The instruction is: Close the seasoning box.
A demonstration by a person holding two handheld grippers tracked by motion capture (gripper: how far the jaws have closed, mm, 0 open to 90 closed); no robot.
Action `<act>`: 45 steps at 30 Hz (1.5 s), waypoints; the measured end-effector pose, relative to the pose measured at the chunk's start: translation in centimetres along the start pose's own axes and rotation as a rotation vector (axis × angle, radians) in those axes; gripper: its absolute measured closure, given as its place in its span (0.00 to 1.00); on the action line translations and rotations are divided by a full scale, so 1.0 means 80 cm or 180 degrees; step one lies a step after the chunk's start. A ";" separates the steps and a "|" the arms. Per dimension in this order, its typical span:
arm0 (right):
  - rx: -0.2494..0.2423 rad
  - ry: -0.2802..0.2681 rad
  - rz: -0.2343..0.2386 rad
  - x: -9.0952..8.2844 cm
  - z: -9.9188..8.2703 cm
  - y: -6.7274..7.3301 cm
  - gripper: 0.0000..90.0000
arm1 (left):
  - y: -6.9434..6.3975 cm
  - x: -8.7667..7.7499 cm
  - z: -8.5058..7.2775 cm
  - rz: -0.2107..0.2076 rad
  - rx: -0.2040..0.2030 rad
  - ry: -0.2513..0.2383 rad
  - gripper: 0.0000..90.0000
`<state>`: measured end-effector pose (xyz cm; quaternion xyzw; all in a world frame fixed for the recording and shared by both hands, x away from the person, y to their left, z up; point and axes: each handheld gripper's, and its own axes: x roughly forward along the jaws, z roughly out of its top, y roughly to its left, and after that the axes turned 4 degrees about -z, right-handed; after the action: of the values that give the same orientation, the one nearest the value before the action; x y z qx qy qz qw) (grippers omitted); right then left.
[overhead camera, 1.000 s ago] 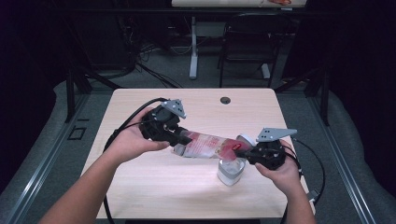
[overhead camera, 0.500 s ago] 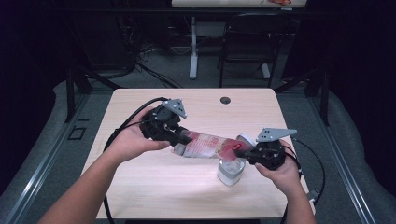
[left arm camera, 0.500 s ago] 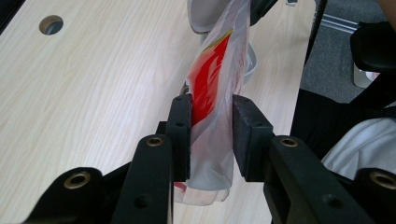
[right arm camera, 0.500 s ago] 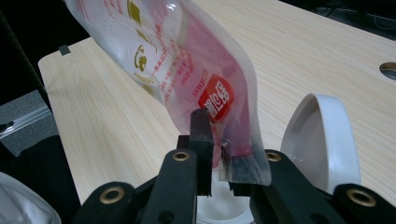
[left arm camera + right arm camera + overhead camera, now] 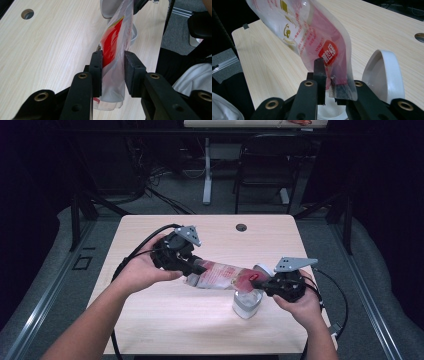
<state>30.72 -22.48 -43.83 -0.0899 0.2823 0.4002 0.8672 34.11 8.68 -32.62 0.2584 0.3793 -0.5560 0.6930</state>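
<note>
Left gripper [image 5: 192, 266] clamped on left end of plastic pouch [image 5: 220, 276]; right gripper [image 5: 261, 281] clamped on right end; pouch stretched between them above table [image 5: 165, 325], over white container [image 5: 247, 303] near right

We see: left hand-held gripper [image 5: 194, 266] black, grey three-cornered plate, black cable | right hand-held gripper [image 5: 260, 279] likewise | jaws black, brass-ringed screw holes | our forearms sleeveless
</note>
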 end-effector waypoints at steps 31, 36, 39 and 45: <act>-0.0003 0.0010 -0.0016 0.001 -0.001 -0.001 0.91 | -0.002 0.000 0.006 -0.0003 0.0025 -0.0002 0.79; -0.0006 0.0013 -0.0015 0.001 -0.001 -0.001 0.91 | -0.002 0.000 0.007 0.0000 0.0043 0.0009 0.79; -0.0004 0.0015 -0.0017 0.002 -0.001 -0.001 0.91 | -0.003 0.000 0.008 -0.0001 0.0043 0.0013 0.79; -0.0001 0.0017 -0.0018 0.002 -0.001 -0.001 0.90 | -0.003 0.000 0.009 -0.0004 0.0050 0.0010 0.79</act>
<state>30.82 -22.50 -44.00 -0.0920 0.2843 0.3975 0.8676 34.09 8.07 -32.24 0.2645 0.3762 -0.5590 0.6900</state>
